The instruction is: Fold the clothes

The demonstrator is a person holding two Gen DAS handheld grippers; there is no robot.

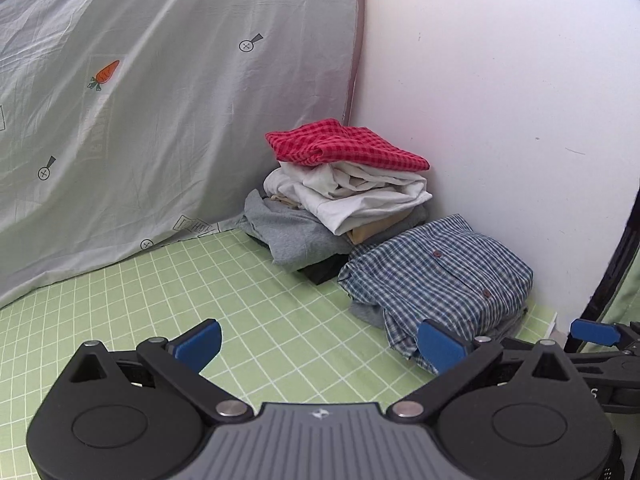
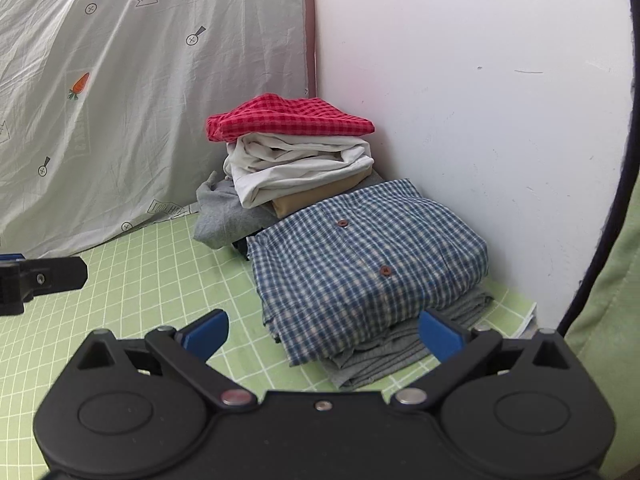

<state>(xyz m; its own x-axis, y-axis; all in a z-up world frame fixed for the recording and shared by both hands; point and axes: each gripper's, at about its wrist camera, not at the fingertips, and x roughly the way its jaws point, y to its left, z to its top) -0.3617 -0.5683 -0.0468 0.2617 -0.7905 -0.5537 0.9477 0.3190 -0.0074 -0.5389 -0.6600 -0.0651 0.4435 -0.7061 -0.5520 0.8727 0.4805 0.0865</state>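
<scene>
Progress appears near complete: every garment in view lies folded at the wall corner, and no loose item shows on the green grid mat (image 1: 200, 280). Your left gripper (image 1: 318, 344) stands fully open and empty; your right gripper (image 2: 322, 334) is also spread wide, gripping nothing. Count two stacks: the tall pile (image 1: 340, 196), topped by one red checked garment (image 1: 344, 144), and, right of it, one blue plaid shirt (image 2: 368, 264) resting on grey clothing (image 2: 384, 356).
</scene>
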